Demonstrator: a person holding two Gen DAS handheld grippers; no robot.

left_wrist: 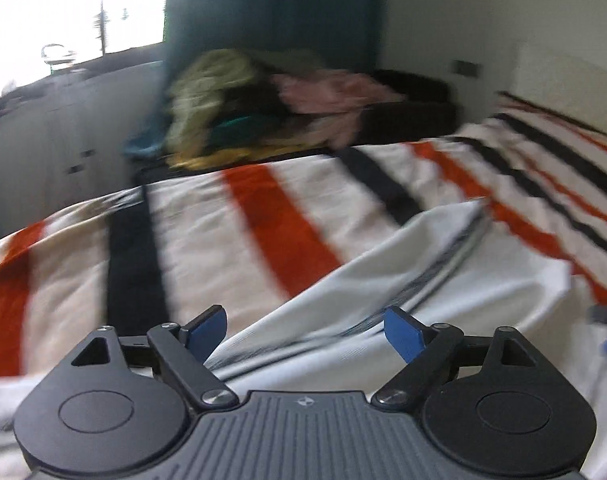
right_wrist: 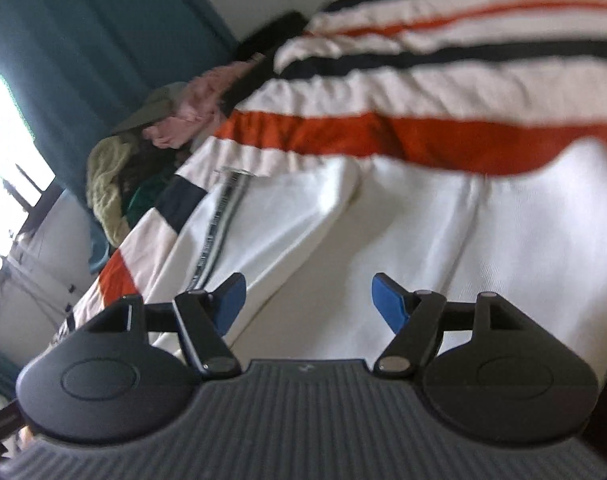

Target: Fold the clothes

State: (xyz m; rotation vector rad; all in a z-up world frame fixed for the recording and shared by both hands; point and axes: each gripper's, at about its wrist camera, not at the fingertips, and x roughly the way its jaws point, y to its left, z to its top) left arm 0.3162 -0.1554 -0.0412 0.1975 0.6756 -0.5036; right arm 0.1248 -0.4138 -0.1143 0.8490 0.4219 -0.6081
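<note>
Left wrist view: left gripper [left_wrist: 305, 330] hangs over the white garment [left_wrist: 403, 276], fingers spread and empty. Right gripper [right_wrist: 308, 300] likewise spread, nothing pinched; the garment lies flat on the striped blanket [right_wrist: 423, 92], likely ready for another fold.

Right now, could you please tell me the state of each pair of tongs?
Left tongs: open, holding nothing, above the white garment.
Right tongs: open, holding nothing, over the same garment.

clothes pile [left_wrist: 239, 100] motion-blurred, white garment [left_wrist: 383, 300] cut off by frame edge
</note>
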